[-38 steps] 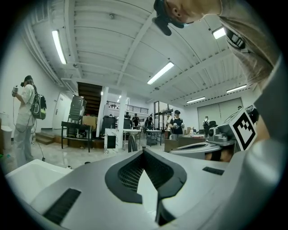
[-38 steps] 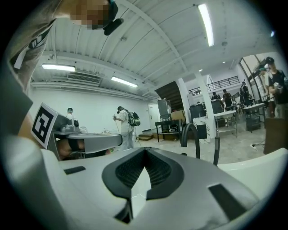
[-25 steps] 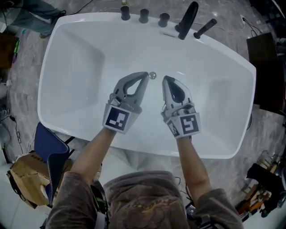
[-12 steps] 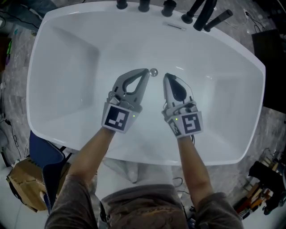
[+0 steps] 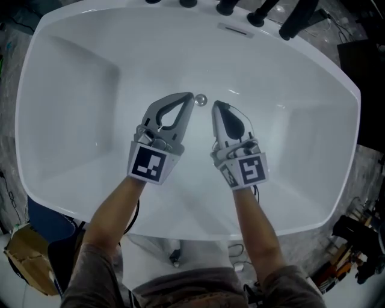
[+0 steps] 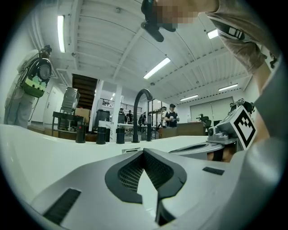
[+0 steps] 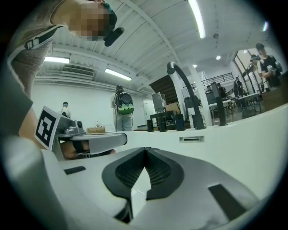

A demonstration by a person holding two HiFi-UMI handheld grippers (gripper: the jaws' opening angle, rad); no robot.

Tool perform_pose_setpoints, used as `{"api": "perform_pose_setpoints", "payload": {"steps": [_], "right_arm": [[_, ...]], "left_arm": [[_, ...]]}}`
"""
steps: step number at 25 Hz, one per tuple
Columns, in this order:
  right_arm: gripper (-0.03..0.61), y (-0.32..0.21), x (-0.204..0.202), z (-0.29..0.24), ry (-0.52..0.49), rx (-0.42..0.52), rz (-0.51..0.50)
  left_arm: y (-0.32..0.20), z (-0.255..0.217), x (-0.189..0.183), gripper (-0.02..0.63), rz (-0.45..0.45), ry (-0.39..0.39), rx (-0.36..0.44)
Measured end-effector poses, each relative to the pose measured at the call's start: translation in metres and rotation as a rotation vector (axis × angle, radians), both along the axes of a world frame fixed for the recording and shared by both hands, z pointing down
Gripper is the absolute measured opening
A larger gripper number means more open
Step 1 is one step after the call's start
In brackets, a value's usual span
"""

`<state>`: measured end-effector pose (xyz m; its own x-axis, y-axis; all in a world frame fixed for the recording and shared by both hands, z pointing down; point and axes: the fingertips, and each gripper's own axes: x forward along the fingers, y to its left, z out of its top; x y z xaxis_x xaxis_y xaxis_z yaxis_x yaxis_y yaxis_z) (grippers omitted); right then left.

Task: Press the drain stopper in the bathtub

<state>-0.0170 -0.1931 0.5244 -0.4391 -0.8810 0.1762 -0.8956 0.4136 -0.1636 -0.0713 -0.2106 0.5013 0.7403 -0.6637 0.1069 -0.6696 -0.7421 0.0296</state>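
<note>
A small round chrome drain stopper (image 5: 201,100) sits on the floor of the white bathtub (image 5: 78,108), near its middle. My left gripper (image 5: 188,97) is shut, its tips meeting just left of the stopper, close beside it. My right gripper (image 5: 216,106) is shut too, its tips just right of and slightly nearer than the stopper. In the left gripper view my left gripper (image 6: 143,152) has its tips touching and empty, and the right gripper's body (image 6: 225,134) shows beside it. In the right gripper view my right gripper (image 7: 145,150) is likewise shut on nothing. The stopper is hidden in both gripper views.
Black faucet fittings (image 5: 264,12) line the tub's far rim, with a slim overflow slot (image 5: 234,30) below them. A tall black spout (image 6: 140,112) and several knobs (image 6: 99,134) rise behind the rim. A cardboard box (image 5: 18,258) lies on the floor outside, lower left.
Both grippers have stayed shut and dropped deeper into the tub, shifting slightly left; the left tips are now right beside the stopper. My head has leaned further over the tub.
</note>
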Motion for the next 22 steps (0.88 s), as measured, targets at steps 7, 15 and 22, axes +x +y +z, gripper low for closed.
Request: {"api": "perform_pose_setpoints", "payload": {"steps": [7,15,22], "right_arm": [[-0.002,-0.015,-0.003,0.044,0.002,0.014,0.011],[-0.002,-0.017,-0.006,0.097,-0.009,-0.009,0.021],[-0.002,-0.019,0.0,0.129,0.0,-0.021,0.028]], "left_arm": [[-0.009,0.044,-0.001,0.009,0.012,0.005,-0.015],[-0.013,0.091,-0.002,0.009,0.008,0.02,-0.025],[-0.015,0.128,0.002,0.009,0.011,0.006,-0.023]]}}
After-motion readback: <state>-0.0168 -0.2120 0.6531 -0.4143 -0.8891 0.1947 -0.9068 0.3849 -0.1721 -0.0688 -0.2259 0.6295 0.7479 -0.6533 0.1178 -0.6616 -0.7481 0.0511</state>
